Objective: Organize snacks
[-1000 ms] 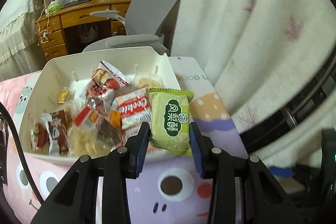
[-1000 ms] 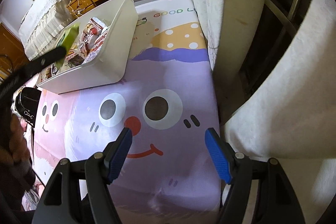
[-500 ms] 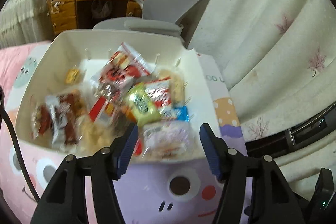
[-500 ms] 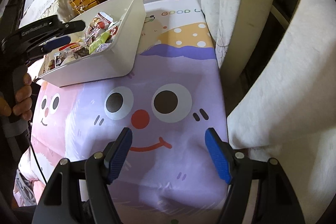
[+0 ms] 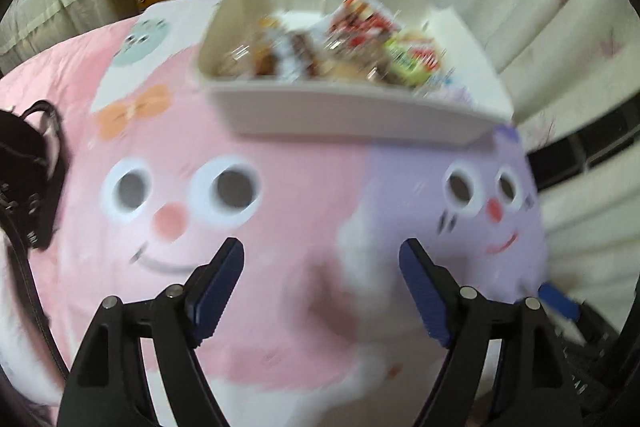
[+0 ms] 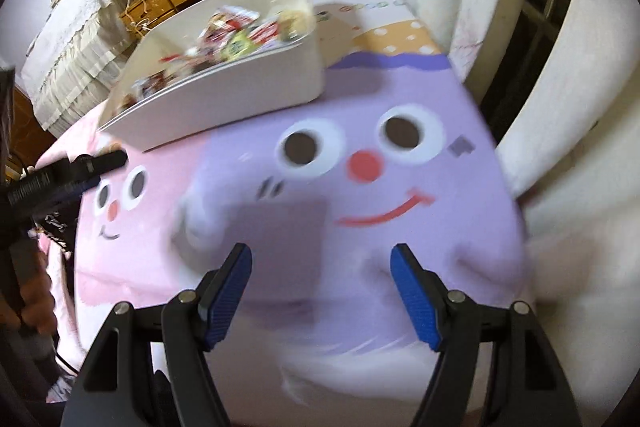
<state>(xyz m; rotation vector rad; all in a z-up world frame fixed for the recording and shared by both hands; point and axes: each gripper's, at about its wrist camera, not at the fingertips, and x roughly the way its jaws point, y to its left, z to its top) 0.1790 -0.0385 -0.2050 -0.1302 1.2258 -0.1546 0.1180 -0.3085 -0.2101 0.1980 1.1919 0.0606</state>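
White rectangular plastic bin [image 5: 352, 115] on soft cartoon-print cloth [image 5: 248, 227], crinkly snack packets [image 5: 360, 43] inside. My left tongs [image 5: 321, 259] opening, empty; right tongs [image 6: 321, 264] apart, empty, near bin.

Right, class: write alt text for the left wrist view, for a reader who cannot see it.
A white bin heaped with wrapped snacks sits on a pink and lilac cartoon-face cloth, blurred by motion. In front, the left gripper is opening with nothing between its blue-padded fingers.
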